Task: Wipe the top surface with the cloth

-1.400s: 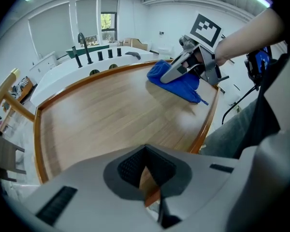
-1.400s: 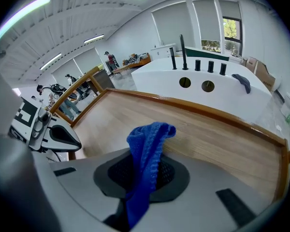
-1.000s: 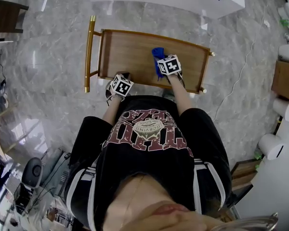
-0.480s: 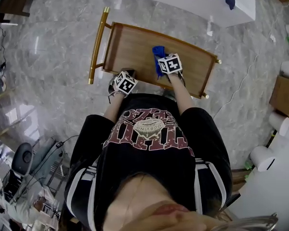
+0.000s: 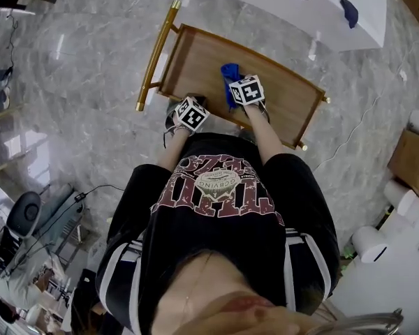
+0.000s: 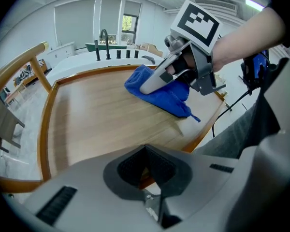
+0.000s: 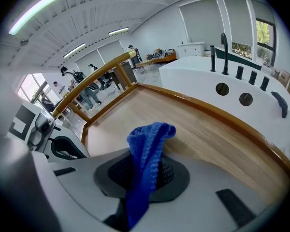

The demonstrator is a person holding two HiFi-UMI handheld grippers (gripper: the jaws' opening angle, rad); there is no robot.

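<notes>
The wooden cart top (image 5: 195, 65) has a raised rim and a gold frame. A blue cloth (image 5: 229, 81) lies bunched near its middle, and my right gripper (image 5: 236, 89) is shut on one end of it. In the right gripper view the cloth (image 7: 146, 146) rises from between the jaws of that gripper (image 7: 144, 174) and folds over onto the wood. My left gripper (image 5: 189, 112) hovers at the near rim, shut with nothing in it (image 6: 146, 166). Its view shows the right gripper (image 6: 157, 81) pressing the cloth (image 6: 164, 94) on the cart top (image 6: 96, 120).
A white counter (image 5: 314, 9) with black fittings stands just beyond the cart, with a dark cloth (image 5: 349, 10) on it. The gold handle (image 5: 156, 54) runs along the cart's left end. Grey marble floor surrounds the cart, and a cable (image 5: 349, 128) trails on the right.
The head view has swung, so the cart sits more to the right and tilted. The left gripper has drawn closer to the right one. The cloth stays in the right jaws.
</notes>
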